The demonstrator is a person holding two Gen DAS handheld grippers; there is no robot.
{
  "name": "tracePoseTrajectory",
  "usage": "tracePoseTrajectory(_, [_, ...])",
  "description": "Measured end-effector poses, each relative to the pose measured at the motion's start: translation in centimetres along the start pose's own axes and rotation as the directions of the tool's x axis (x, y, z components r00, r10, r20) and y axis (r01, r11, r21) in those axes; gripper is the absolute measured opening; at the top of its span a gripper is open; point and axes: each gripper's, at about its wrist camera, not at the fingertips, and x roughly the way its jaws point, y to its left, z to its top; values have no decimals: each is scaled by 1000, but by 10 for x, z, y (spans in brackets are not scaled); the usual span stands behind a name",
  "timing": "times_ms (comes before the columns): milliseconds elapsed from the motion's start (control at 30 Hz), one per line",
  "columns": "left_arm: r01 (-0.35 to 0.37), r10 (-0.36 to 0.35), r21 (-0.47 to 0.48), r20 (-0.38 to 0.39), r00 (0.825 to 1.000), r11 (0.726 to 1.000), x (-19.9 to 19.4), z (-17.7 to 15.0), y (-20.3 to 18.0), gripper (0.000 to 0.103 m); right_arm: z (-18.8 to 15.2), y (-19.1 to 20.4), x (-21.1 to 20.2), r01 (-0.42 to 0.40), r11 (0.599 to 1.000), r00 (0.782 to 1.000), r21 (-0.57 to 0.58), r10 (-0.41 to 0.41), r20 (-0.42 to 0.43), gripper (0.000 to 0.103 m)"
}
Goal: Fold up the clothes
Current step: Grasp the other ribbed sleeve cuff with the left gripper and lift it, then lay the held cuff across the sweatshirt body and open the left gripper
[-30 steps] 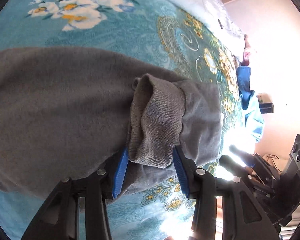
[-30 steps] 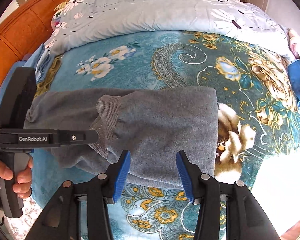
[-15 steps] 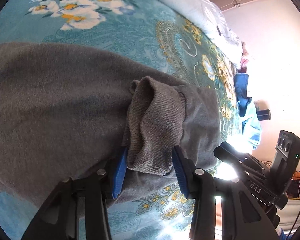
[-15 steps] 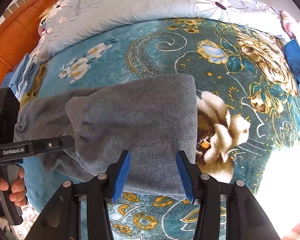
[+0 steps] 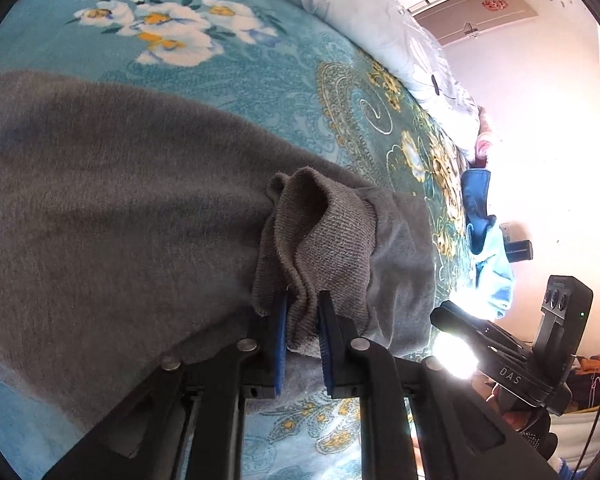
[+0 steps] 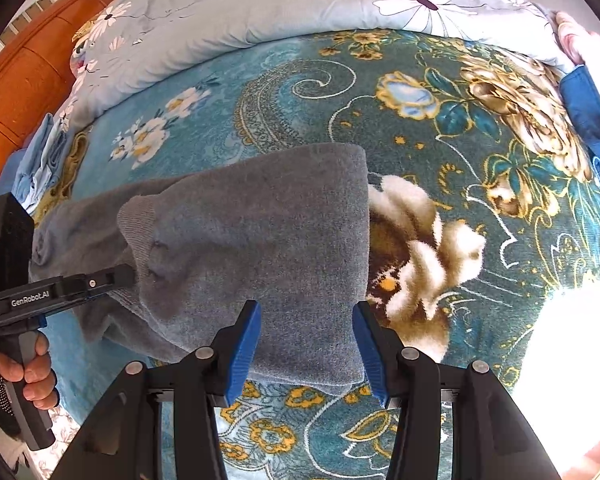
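The left hand-held gripper (image 5: 302, 336) pointed steeply down at the bed (image 6: 440, 152), its blue jaws closing on the ribbed cuff (image 5: 320, 240) of the grey sweater (image 6: 260, 240), which bunched up between them; a gloved hand (image 6: 16, 372) clasped its handle at the left edge of the right wrist view. The right hand-held gripper (image 6: 306, 344) hung almost straight down with its jaws parted over the folded sweater's near edge, the pads clear of the cloth. The sweater's far sleeve ran out of the left wrist view, and glare washed out the room to the right of both hand-held grippers.
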Motion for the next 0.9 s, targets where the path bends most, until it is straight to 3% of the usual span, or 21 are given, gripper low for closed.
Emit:
tracePoseTrajectory(167, [-5,3,34,60,998,999,-26,2,-22,12,3,-8,-3,2,1000,1000,26,-3,8,51])
tracePoseTrajectory(333, [3,-22,127,147,989,992,-67,5,-55,12,6,-11,-9,11,1000,1000,12,-12,19,51])
tracePoseTrajectory(400, [-39,11,154,180,984,987,-79,5,-58,12,7,-13,-11,11,1000,1000,13,-11,23,51])
tracePoseTrajectory(533, [-159,141,101,163,976,982,-78,-1,-21,12,9,-13,-9,8,1000,1000,15,-8,24,51])
tracePoseTrajectory(700, [-210,215,-63,86,973,976,-54,-23,48,12,9,-6,-1,-8,1000,1000,8,8,10,51])
tracePoseTrajectory(767, [-213,219,-78,90,971,974,-53,-25,53,12,10,-1,0,-18,1000,1000,-4,18,13,51])
tracePoseTrajectory(900, [-244,242,-9,142,960,970,-63,-24,33,12,15,13,5,-51,998,999,-46,51,9,51])
